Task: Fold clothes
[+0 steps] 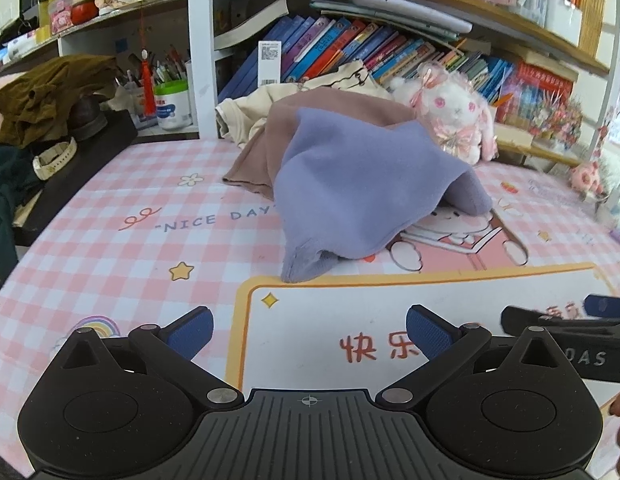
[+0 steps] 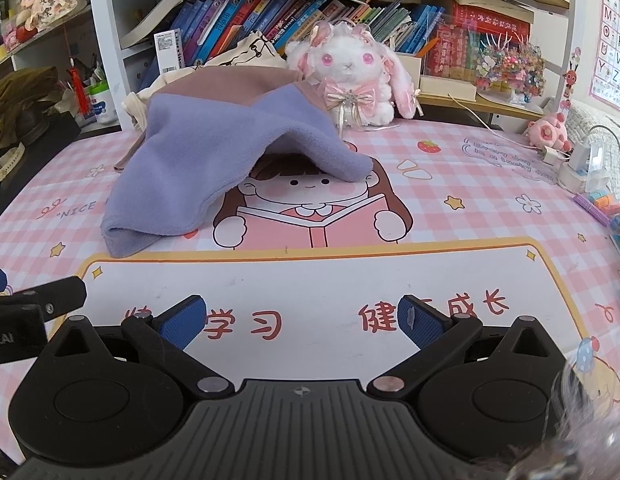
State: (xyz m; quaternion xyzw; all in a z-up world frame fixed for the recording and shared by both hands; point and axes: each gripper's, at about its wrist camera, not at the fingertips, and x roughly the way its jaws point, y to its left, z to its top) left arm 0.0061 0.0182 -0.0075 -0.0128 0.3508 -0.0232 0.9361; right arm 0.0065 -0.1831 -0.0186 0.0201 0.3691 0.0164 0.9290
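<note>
A lavender fleece garment (image 1: 362,184) lies draped over a pile, its lower corner reaching the pink checked desk mat (image 1: 110,248). Under it are a mauve-brown garment (image 1: 262,148) and a cream one (image 1: 246,112). The lavender garment also shows in the right wrist view (image 2: 214,148), with the mauve one (image 2: 238,84) behind. My left gripper (image 1: 310,334) is open and empty, well short of the lavender corner. My right gripper (image 2: 302,326) is open and empty over the white panel of the mat (image 2: 310,280).
A white plush rabbit (image 2: 350,76) sits behind the pile. Bookshelves (image 1: 350,48) line the back. An olive cloth (image 1: 50,96), a watch (image 1: 54,158) and a pen cup (image 1: 172,100) stand at left. Chargers and small toys (image 2: 578,160) lie at right.
</note>
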